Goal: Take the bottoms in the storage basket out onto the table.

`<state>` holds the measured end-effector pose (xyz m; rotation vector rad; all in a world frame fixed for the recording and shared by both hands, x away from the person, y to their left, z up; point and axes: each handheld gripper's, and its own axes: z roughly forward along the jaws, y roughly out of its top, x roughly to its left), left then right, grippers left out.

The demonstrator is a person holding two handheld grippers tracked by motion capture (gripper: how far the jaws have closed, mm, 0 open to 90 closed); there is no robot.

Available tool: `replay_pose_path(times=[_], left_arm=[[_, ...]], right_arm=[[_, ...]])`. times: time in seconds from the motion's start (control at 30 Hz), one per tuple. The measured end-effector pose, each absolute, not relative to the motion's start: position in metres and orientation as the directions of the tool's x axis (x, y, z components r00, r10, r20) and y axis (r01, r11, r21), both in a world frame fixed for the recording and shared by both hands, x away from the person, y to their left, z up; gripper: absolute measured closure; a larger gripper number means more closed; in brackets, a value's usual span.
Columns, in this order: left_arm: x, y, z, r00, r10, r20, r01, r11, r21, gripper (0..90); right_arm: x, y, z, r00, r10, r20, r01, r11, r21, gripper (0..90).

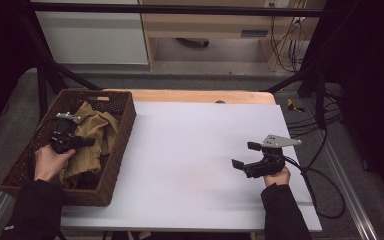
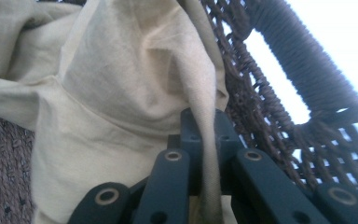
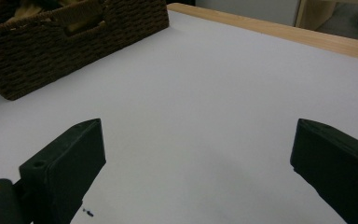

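A crumpled tan cloth [image 1: 96, 134] lies in a dark woven basket [image 1: 122, 120] at the table's left. My left gripper [image 1: 82, 142] is inside the basket, shut on a fold of the cloth [image 2: 135, 88]; in the left gripper view [image 2: 208, 128] the fabric runs pinched between the two black jaws, with the basket's wall [image 2: 279, 60] just to the right. My right gripper [image 1: 244, 156] rests over the white sheet at the right of the table, pointing left toward the basket. Its jaws stand wide apart in the right gripper view [image 3: 196, 149] with nothing between them.
The white sheet [image 1: 190, 150] covers most of the wooden table [image 1: 195, 96]. The basket [image 3: 65, 42] stands at its left edge. Cables [image 1: 325, 190] trail off the right side. Dark frame bars and a cabinet stand behind the table.
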<state>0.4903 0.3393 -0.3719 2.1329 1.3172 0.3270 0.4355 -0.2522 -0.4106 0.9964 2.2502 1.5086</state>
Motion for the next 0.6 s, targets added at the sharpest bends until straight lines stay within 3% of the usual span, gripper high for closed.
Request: replay_pose_path(times=[0.6], left_arm=[[0.48, 0.335, -0.354, 0.49, 0.87, -0.06, 0.693, -0.347, 0.632, 86.4]], right_arm=[[0.436, -0.252, -0.411, -0.733, 0.662, 0.156, 0.397, 0.23, 0.889, 3.7]])
